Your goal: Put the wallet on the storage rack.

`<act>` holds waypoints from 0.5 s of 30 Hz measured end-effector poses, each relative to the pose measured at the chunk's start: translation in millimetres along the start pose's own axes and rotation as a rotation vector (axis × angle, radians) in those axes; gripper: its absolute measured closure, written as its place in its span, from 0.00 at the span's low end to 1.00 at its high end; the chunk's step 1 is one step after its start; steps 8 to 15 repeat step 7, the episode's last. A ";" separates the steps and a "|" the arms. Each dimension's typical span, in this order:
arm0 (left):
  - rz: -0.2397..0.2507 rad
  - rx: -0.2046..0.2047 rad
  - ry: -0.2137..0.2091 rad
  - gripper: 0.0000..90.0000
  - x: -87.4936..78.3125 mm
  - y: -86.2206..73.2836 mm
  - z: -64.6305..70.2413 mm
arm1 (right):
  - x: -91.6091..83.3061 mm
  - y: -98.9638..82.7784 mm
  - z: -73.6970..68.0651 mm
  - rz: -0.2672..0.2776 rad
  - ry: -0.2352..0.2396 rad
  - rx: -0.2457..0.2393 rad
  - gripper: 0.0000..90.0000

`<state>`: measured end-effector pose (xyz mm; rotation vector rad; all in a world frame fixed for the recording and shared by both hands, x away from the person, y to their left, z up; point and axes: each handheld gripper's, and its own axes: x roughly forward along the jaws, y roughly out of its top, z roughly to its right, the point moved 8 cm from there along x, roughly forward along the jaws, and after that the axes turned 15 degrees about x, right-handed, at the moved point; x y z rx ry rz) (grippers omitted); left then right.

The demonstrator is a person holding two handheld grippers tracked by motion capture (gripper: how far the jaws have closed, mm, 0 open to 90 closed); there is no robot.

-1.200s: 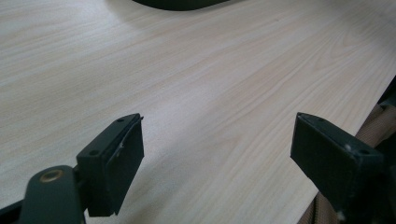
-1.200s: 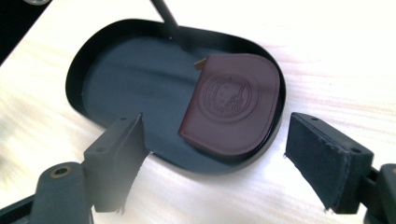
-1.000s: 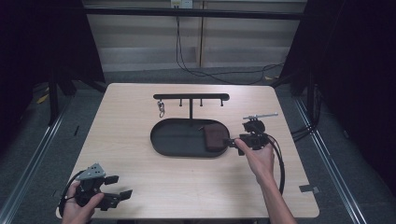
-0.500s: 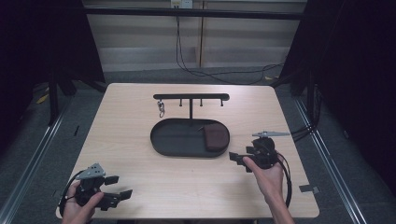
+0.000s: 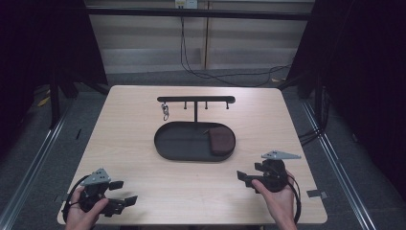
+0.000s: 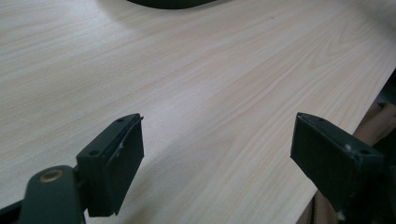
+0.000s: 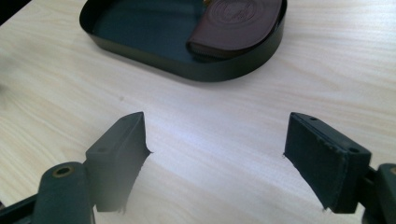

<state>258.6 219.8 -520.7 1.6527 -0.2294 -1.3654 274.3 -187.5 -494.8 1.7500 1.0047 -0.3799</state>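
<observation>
The pouch, the one loose item here, is a dark reddish-brown, leather-like case with a rounded outline; in the right gripper view a round embossed mark shows on its top face and a darker edge runs along its near side. It lies flat inside the tray, at the tray's right end, touching the tray floor and close against the wall there.

From largest to smallest: one light wood-grain table carries everything. One black oval tray with a low upright wall sits near the table's middle; its left part is bare floor. One black T-shaped rack rises from the tray's far side, with a crossbar bearing four short pegs; one small metal ring or clasp hangs from the leftmost peg, too small to make out further. There is one pouch.

Two grippers are held, one in each hand. The left gripper sits at the table's near left corner, well apart from the tray, its jaws spread wide with only bare wood between them, as the left gripper view shows. The right gripper hovers at the near right, nearer the tray but apart from it, pointing leftward; its jaws are likewise spread, nothing between them, the tray and pouch ahead.
</observation>
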 end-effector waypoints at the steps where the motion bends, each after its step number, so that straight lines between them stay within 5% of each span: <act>1: 0.001 -0.003 -0.001 0.19 0.1 0.0 0.1 | -0.7 -2.0 -0.4 0.000 0.005 0.002 0.22; 15: 0.009 -0.012 0.015 0.19 -1.1 0.0 -2.2 | -4.3 -15.7 3.6 0.002 0.018 0.014 0.21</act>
